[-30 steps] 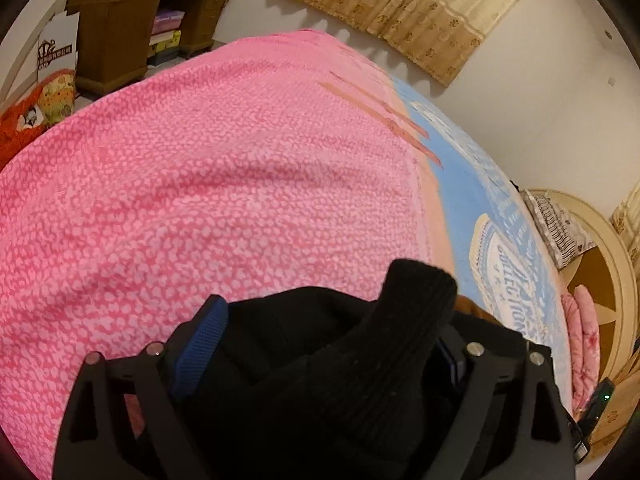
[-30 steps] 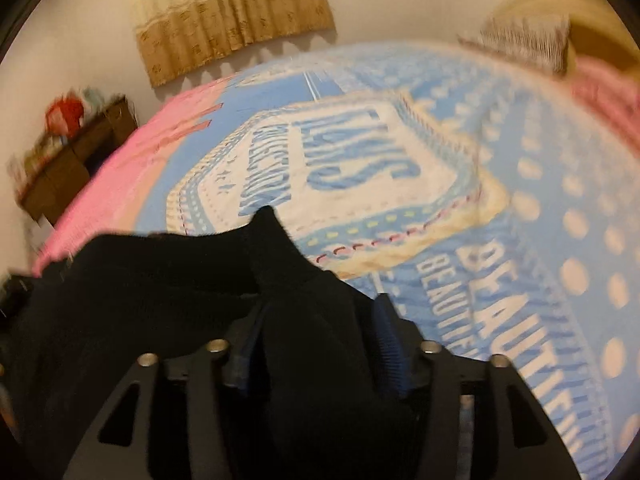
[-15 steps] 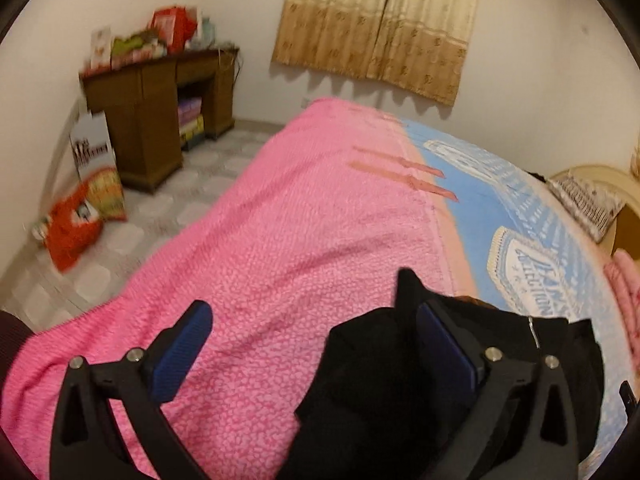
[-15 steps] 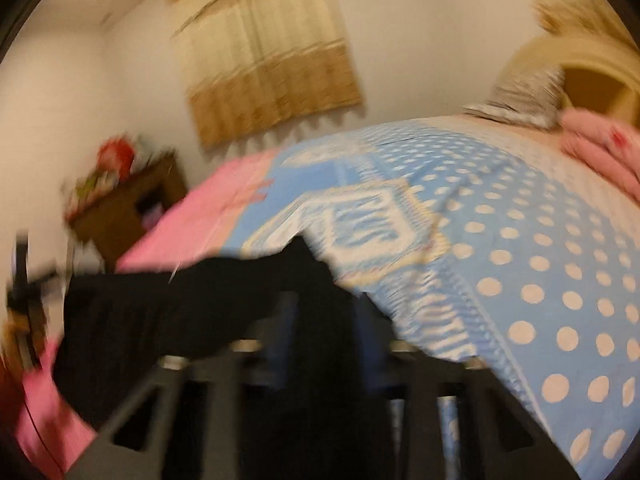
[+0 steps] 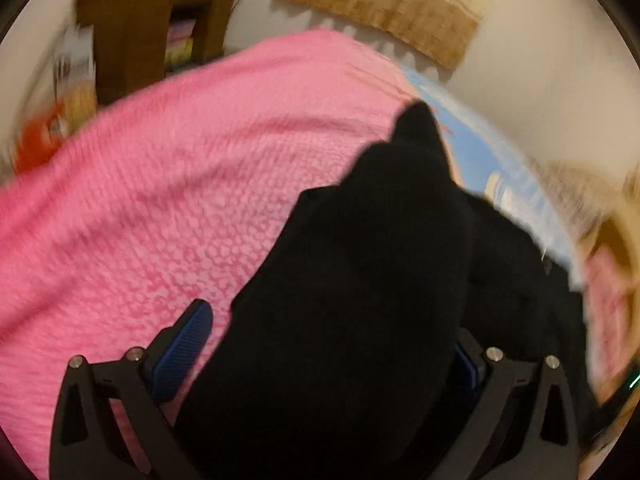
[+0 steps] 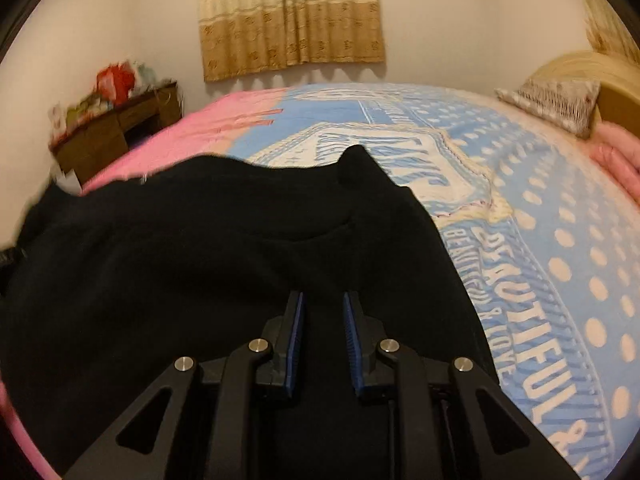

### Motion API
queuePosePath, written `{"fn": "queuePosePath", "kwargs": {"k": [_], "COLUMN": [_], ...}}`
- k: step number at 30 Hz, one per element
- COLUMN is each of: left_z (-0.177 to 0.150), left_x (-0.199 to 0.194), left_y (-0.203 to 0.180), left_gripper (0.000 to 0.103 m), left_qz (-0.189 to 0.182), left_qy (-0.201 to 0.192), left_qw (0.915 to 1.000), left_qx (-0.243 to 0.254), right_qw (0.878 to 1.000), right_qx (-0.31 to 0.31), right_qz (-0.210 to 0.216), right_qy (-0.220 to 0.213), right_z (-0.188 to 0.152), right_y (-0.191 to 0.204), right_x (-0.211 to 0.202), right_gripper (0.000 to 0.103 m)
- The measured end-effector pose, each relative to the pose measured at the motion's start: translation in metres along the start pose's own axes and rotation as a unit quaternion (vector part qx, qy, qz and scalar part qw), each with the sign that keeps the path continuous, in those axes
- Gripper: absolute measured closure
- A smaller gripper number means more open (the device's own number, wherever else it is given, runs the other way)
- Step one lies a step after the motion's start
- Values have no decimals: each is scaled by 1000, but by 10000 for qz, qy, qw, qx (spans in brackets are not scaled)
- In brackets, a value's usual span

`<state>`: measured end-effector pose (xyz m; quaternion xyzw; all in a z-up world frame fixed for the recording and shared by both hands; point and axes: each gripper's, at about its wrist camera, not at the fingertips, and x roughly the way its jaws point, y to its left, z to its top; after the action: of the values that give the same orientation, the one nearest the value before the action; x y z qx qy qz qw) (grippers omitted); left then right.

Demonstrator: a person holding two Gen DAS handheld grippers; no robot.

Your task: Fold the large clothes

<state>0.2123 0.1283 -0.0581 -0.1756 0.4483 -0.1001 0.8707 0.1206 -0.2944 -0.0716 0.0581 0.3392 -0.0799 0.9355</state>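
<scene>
Black garment [image 6: 208, 264] lies on the bed [image 6: 560, 240] — left gripper [image 5: 320, 360] wide around its fold; right gripper [image 6: 322, 320] narrow, empty.

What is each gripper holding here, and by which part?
Left gripper: a thick bunch of the black garment fills its jaws, but blur hides any grip. Right gripper: jaws nearly closed over the garment; pinch cannot be told.

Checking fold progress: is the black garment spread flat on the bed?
No. The black garment lies bunched, a corner peaking up, partly draped between the left tongs.
</scene>
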Motion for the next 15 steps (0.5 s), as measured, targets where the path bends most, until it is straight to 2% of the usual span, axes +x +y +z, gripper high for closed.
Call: {"fn": "queuePosePath", "kwargs": {"k": [1,4,7,10,12,14,15], "left_z": [2,3,5,0,-9,-22,-29], "left_x": [0,6,3,-22,-47,-71,-84], "left_y": [-2,-19,-20,-16,-12,-5,1], "left_gripper": [0,0,0,0,0,0,0], "left_qz": [54,437,546,473,481,568,647], "left_qy": [-44,-216,-199,-260,-401,-649,-807], "left_qw": [10000,9968,9963,9973,9966,9942,9925], "left_qx": [60,638,641,496,539,643,654], "right_qw": [9999,9995,9996,9999,9996,9976,9964], "right_qx": [-103,-226,-208,-107,-208,-350,-395], "right_qz": [-101,-234,-195,19,-207,-518,-398], "right_qy": [-28,-59,-73,-58,37,-298,-636], "right_z": [-1,-2,-1,0,3,3,2], "right_y": [4,10,8,3,7,22,34], "right_x": [0,0,0,-4,-15,-43,-64], "right_gripper": [84,82,81,81,81,81,81]}}
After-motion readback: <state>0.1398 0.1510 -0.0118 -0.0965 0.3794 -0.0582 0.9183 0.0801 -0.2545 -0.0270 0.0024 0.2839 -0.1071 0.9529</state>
